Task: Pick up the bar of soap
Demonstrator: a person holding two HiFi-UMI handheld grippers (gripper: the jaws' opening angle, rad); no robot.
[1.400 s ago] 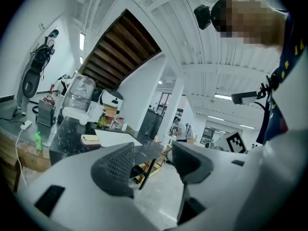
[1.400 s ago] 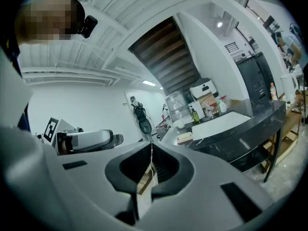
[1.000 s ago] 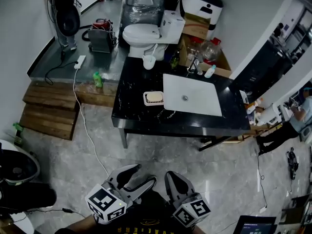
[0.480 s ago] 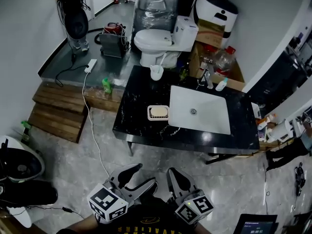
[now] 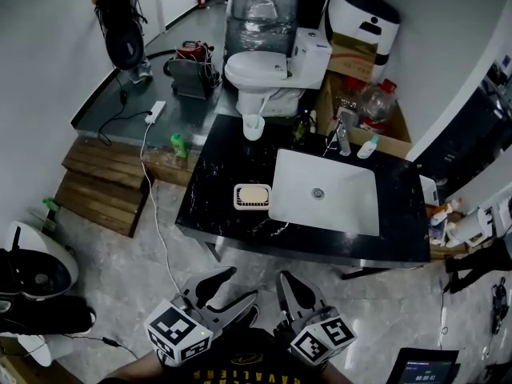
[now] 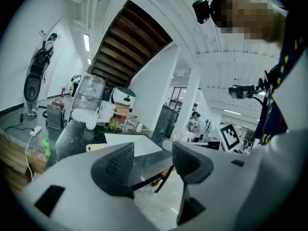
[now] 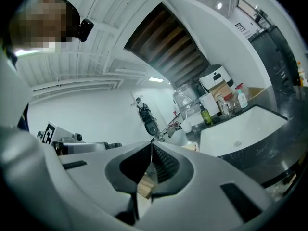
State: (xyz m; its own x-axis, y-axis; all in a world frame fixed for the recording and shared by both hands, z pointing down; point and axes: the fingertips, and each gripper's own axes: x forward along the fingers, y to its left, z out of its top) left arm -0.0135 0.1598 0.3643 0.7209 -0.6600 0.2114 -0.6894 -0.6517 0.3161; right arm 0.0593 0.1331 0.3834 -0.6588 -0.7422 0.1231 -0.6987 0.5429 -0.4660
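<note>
A pale bar of soap (image 5: 253,195) lies in a white dish (image 5: 238,202) on the black countertop (image 5: 216,190), just left of the white sink (image 5: 326,192). Both grippers are held low near the person's body, well short of the counter. My left gripper (image 5: 232,285) is open with nothing between its jaws. My right gripper (image 5: 290,285) has its jaws closed together and holds nothing. In the left gripper view the soap dish (image 6: 98,147) shows faintly past the open jaws (image 6: 150,159). The right gripper view shows the sink (image 7: 240,131) beyond my right gripper (image 7: 151,148).
A white cup (image 5: 253,126), a faucet (image 5: 344,138) and small bottles (image 5: 367,146) stand at the counter's back edge. A toilet (image 5: 260,74) is behind it. Wooden steps (image 5: 104,186) and a white cable (image 5: 154,214) lie left of the counter on the marble floor.
The counter and sink have shifted lower and closer in the head view as the person moves nearer. The grippers keep their places at the bottom of the view.
</note>
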